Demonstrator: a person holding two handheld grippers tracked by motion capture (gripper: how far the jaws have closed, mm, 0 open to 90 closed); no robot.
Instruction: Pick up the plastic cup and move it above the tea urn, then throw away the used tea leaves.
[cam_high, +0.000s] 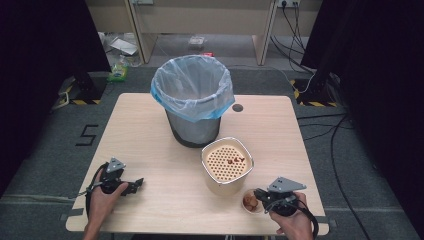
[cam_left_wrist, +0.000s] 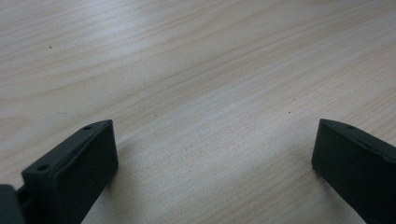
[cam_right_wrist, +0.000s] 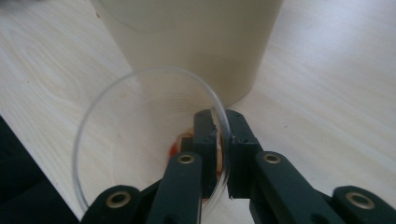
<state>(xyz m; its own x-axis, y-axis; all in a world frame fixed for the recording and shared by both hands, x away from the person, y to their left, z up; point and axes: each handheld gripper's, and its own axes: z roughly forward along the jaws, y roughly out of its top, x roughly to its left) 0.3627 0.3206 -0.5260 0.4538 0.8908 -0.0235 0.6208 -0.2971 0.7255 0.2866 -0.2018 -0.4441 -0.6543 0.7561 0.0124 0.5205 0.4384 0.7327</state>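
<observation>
Right gripper view: small clear bowl (cam_right_wrist: 140, 116) sits on the table (cam_right_wrist: 336, 93), its rim pinched between the jaws of the right hand-held gripper (cam_right_wrist: 220, 140), one jaw inside the wall, one outside. Jaws are nearly together, closed on the thin rim. Reddish-brown food scraps (cam_right_wrist: 180, 147) lie in the bottom of the bowl, partly hidden behind the inner jaw.

High view confirms position: clear bowl (cam_high: 250, 202) at the near right edge of the table (cam_high: 150, 145), just in front of the cream container (cam_high: 227, 167), touching it or very nearly; cannot tell which. Scraps (cam_high: 250, 201) appear as a small brown heap. The container carries a perforated strainer insert (cam_high: 225, 162) with a few brown bits resting on it. Behind it, well toward the table centre, stands the grey bin (cam_high: 192, 100) lined with a pale blue bag, mouth open.

Left hand-held gripper (cam_high: 131, 186) rests low at the near left of the table, well apart from everything. In the left gripper view its jaws stand wide apart over bare wood (cam_left_wrist: 196, 93), holding nothing.

Judgement on progress: grasp on the bowl appears made; bowl not yet lifted, contents all present. Remaining, as I read it: lift, carry over the strainer or the bin, tip out the scraps, return the bowl. Early stage.
</observation>
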